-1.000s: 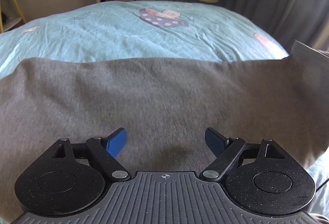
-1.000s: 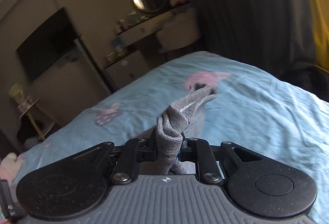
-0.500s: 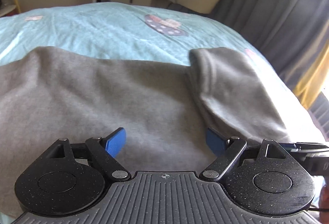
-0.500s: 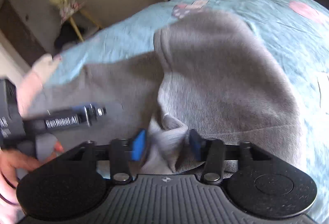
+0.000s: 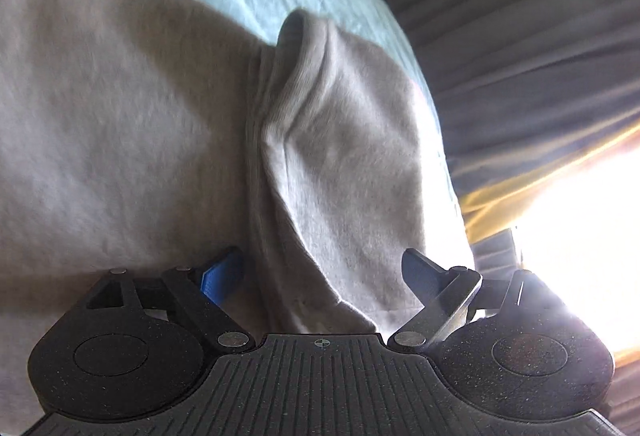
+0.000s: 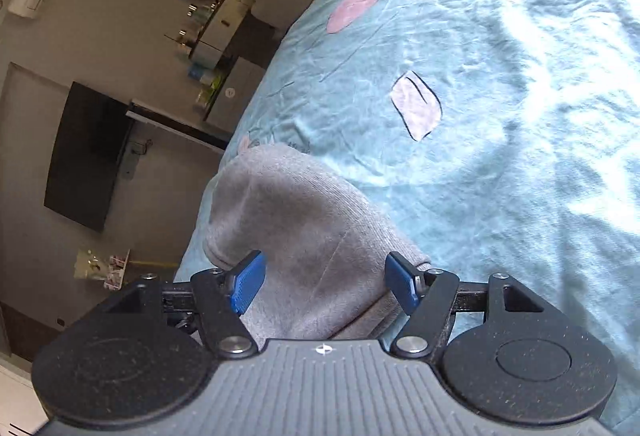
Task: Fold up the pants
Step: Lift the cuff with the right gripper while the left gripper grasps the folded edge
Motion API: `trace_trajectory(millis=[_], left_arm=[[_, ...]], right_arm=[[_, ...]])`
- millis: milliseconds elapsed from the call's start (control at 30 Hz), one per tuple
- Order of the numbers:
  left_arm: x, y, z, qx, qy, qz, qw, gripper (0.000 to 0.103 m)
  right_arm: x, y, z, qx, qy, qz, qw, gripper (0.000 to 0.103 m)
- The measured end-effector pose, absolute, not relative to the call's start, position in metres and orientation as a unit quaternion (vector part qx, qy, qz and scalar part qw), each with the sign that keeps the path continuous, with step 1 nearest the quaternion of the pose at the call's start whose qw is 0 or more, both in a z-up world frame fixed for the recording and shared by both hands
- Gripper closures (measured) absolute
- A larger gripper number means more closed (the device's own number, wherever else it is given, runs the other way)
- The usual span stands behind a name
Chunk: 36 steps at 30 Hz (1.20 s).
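Right wrist: tool (image 6: 325, 282) now off pants (image 6: 304, 232).

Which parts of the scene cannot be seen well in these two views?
- Pants, left wrist view: the left and bottom edges cut them off, so their full shape is unknown.
- Window side, left wrist view: glare washes out everything at the right.
- Pants, right wrist view: the right gripper body hides their near part.
- Shelf items, right wrist view: too small to identify.
- Left gripper: whether it touches the cloth is unclear.
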State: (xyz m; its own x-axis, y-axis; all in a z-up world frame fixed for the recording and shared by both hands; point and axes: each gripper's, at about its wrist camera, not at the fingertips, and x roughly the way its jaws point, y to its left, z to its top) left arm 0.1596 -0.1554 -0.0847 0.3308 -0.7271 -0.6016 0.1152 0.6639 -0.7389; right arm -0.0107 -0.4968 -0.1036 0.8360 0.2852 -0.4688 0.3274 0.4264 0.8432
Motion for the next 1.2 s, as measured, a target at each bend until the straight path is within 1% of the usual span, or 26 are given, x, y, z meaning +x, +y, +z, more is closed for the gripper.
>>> trace_trajectory(millis=[67, 133, 167, 200, 233, 267, 300, 333, 400, 433, 567, 667, 700, 733, 800, 867, 933, 967, 1033, 1100, 1133, 1167, 1200], left_arm=[[0.161, -0.162, -0.088, -0.302, 0.508, -0.279, 0.757, 0.007], [0.16, -0.17, -0.084, -0.295, 0.513, -0.286, 0.754, 0.007], [0.16, -0.174, -0.084, -0.295, 0.519, -0.292, 0.747, 0.009], [0.16, -0.177, -0.085, -0.297, 0.525, -0.294, 0.742, 0.014], [0.16, -0.18, -0.086, -0.295, 0.53, -0.293, 0.739, 0.033], [0.162, -0.183, -0.088, -0.289, 0.539, -0.284, 0.739, 0.067], [0.164, -0.185, -0.091, -0.283, 0.551, -0.269, 0.737, 0.086], [0.165, -0.184, -0.092, -0.288, 0.555, -0.263, 0.734, 0.086], [0.163, -0.18, -0.081, -0.301, 0.536, -0.27, 0.741, 0.087], [0.16, -0.177, -0.072, -0.31, 0.523, -0.277, 0.744, 0.088], [0.155, -0.163, -0.037, -0.335, 0.492, -0.294, 0.748, 0.088], [0.151, -0.153, -0.023, -0.298, 0.478, -0.289, 0.774, 0.088], [0.15, -0.149, -0.023, -0.282, 0.477, -0.282, 0.783, 0.088], [0.15, -0.147, -0.025, -0.265, 0.479, -0.278, 0.789, 0.088], [0.146, -0.135, -0.032, -0.225, 0.488, -0.263, 0.801, 0.088], [0.141, -0.128, -0.045, -0.196, 0.505, -0.245, 0.804, 0.087], [0.138, -0.121, -0.06, -0.196, 0.526, -0.229, 0.795, 0.085], [0.139, -0.117, -0.066, -0.204, 0.53, -0.225, 0.792, 0.079], [0.143, -0.11, -0.07, -0.227, 0.528, -0.212, 0.79, 0.073], [0.156, -0.11, -0.068, -0.248, 0.522, -0.202, 0.79, 0.057], [0.16, -0.108, -0.067, -0.261, 0.516, -0.205, 0.79, 0.042], [0.166, -0.108, -0.068, -0.272, 0.511, -0.206, 0.789, 0.035], [0.171, -0.109, -0.068, -0.279, 0.509, -0.201, 0.789, 0.035]], right_arm=[[-0.012, -0.496, -0.11, 0.552, 0.291, -0.014, 0.781, 0.034], [-0.012, -0.489, -0.117, 0.558, 0.308, -0.011, 0.77, 0.031], [-0.012, -0.486, -0.12, 0.557, 0.319, -0.011, 0.767, 0.03], [-0.013, -0.484, -0.124, 0.562, 0.323, -0.011, 0.761, 0.03], [-0.014, -0.483, -0.129, 0.574, 0.316, -0.003, 0.756, 0.03], [-0.014, -0.483, -0.131, 0.588, 0.309, 0.008, 0.747, 0.03], [-0.015, -0.483, -0.132, 0.602, 0.303, 0.015, 0.739, 0.032], [-0.014, -0.482, -0.133, 0.612, 0.295, 0.023, 0.734, 0.034], [-0.007, -0.478, -0.129, 0.62, 0.29, 0.038, 0.728, 0.052], [-0.006, -0.475, -0.125, 0.618, 0.287, 0.04, 0.731, 0.053], [0.008, -0.467, -0.129, 0.636, 0.274, 0.03, 0.721, 0.053], [0.012, -0.472, -0.132, 0.665, 0.239, -0.003, 0.708, 0.046], [0.013, -0.472, -0.132, 0.661, 0.236, -0.011, 0.713, 0.046], [0.015, -0.471, -0.131, 0.652, 0.242, -0.016, 0.718, 0.049], [0.021, -0.463, -0.129, 0.619, 0.281, -0.05, 0.732, 0.081], [0.027, -0.454, -0.132, 0.601, 0.321, -0.068, 0.729, 0.083], [0.03, -0.448, -0.128, 0.58, 0.336, -0.068, 0.739, 0.083], [0.03, -0.446, -0.125, 0.564, 0.34, -0.07, 0.749, 0.083], [0.032, -0.442, -0.122, 0.546, 0.346, -0.073, 0.76, 0.083], [0.032, -0.441, -0.121, 0.543, 0.346, -0.071, 0.762, 0.081], [0.032, -0.442, -0.121, 0.546, 0.343, -0.067, 0.762, 0.08], [0.03, -0.444, -0.121, 0.551, 0.339, -0.064, 0.76, 0.077], [0.03, -0.445, -0.121, 0.553, 0.337, -0.064, 0.759, 0.075]])
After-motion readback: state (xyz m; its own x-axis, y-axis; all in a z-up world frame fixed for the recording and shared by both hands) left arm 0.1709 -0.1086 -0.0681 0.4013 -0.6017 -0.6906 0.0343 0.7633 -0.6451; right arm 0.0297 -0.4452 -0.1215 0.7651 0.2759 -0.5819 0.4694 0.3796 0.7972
